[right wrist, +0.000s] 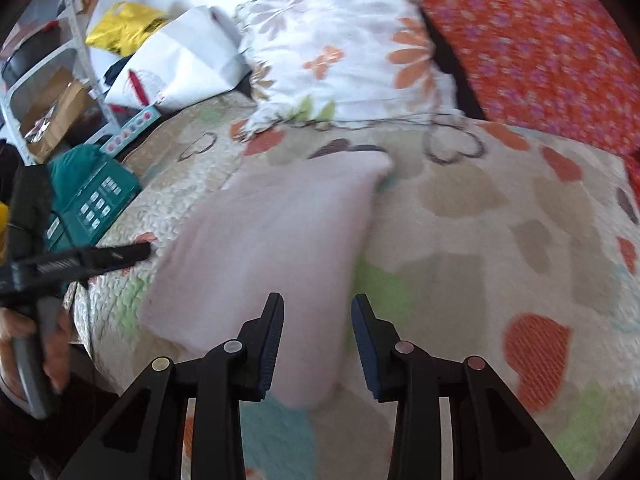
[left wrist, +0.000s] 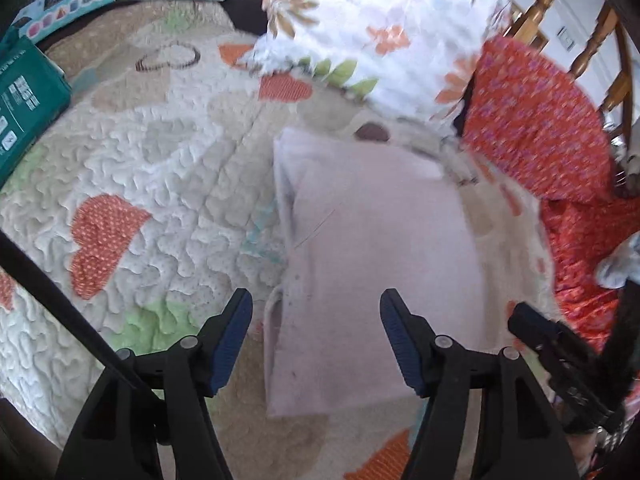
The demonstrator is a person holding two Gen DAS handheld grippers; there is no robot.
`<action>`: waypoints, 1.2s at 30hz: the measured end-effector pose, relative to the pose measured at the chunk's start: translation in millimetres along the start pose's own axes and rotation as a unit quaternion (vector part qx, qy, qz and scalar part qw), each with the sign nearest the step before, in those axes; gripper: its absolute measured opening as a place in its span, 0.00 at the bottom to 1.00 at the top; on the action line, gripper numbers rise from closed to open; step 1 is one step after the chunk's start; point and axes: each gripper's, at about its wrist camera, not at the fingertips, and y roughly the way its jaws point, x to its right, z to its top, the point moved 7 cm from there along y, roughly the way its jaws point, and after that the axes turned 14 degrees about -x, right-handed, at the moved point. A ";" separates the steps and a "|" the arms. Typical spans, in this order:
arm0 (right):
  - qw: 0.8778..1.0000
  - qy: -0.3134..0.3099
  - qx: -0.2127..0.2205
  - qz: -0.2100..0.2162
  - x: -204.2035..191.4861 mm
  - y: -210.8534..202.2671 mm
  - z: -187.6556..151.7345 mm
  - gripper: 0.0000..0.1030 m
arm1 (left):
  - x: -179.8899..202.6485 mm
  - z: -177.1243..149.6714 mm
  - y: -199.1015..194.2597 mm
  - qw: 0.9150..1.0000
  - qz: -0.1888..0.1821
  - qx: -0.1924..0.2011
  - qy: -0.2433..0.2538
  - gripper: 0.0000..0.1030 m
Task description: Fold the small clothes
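Note:
A small pale pink garment [left wrist: 376, 240] lies flat and folded lengthwise on the quilted bedspread [left wrist: 160, 168]; it also shows in the right wrist view [right wrist: 272, 240]. My left gripper [left wrist: 316, 308] is open and empty, hovering over the garment's near left part. My right gripper [right wrist: 317, 312] is open and empty, over the garment's near right edge. The right gripper shows at the right edge of the left wrist view [left wrist: 560, 360], and the left gripper at the left edge of the right wrist view [right wrist: 80, 260].
A white floral pillow [right wrist: 344, 52] and an orange patterned cloth [right wrist: 540, 48] lie at the bed's far side. A green box [left wrist: 24, 96] and a white bag [right wrist: 180, 60] sit at the left. A wooden chair [left wrist: 560, 8] stands behind.

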 end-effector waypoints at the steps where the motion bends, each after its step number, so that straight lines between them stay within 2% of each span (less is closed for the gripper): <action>1: 1.000 -0.005 -0.005 0.008 -5.3 8.0 2.7 0.38 | -3.8 -0.5 10.1 1.000 0.010 -0.011 -0.001 0.63; 3: 0.999 -0.004 -0.024 0.023 -11.7 29.9 4.6 0.38 | -12.4 0.5 30.6 0.999 0.034 -0.041 -0.003 0.63; 6: 0.998 0.009 -0.061 0.019 -6.6 64.4 -3.9 0.38 | -18.5 -0.4 46.3 0.997 0.029 -0.066 -0.014 0.64; 10: 0.999 0.000 -0.049 0.023 -1.6 57.4 -8.4 0.38 | -16.4 -4.0 47.5 0.997 0.030 -0.067 -0.005 0.73; 13: 1.000 0.016 -0.018 0.015 7.9 38.7 -5.4 0.38 | -12.9 -5.7 46.0 0.997 0.035 -0.069 0.000 0.73; 15: 0.999 0.036 -0.009 0.017 16.1 32.2 6.2 0.38 | -8.0 -4.3 39.6 0.998 0.018 -0.064 0.000 0.73; 20: 0.996 0.076 -0.001 0.041 23.9 36.1 47.2 0.38 | 1.1 6.1 1.2 1.000 -0.018 -0.004 -0.001 0.73; 22: 0.994 0.089 -0.009 0.055 23.0 53.6 63.1 0.38 | -0.6 10.2 -11.1 1.000 -0.015 0.022 -0.003 0.73; 26: 0.994 0.088 -0.052 0.039 19.5 96.7 67.0 0.39 | -8.6 20.9 -42.1 0.995 0.016 0.094 -0.007 0.73; 28: 0.995 0.079 -0.048 0.023 15.8 91.6 67.5 0.39 | -11.8 24.7 -60.4 0.989 0.045 0.139 -0.010 0.75; 30: 0.997 0.062 -0.048 0.001 8.8 77.1 64.0 0.41 | -13.2 26.3 -79.5 0.979 0.083 0.186 -0.012 0.81; 32: 0.998 0.047 -0.042 -0.023 6.2 60.9 56.4 0.44 | -11.1 24.0 -101.6 0.963 0.123 0.241 -0.009 0.91; 36: 0.997 0.030 -0.029 -0.057 8.7 22.7 32.9 0.50 | 0.5 9.5 -140.5 0.922 0.181 0.343 0.011 1.00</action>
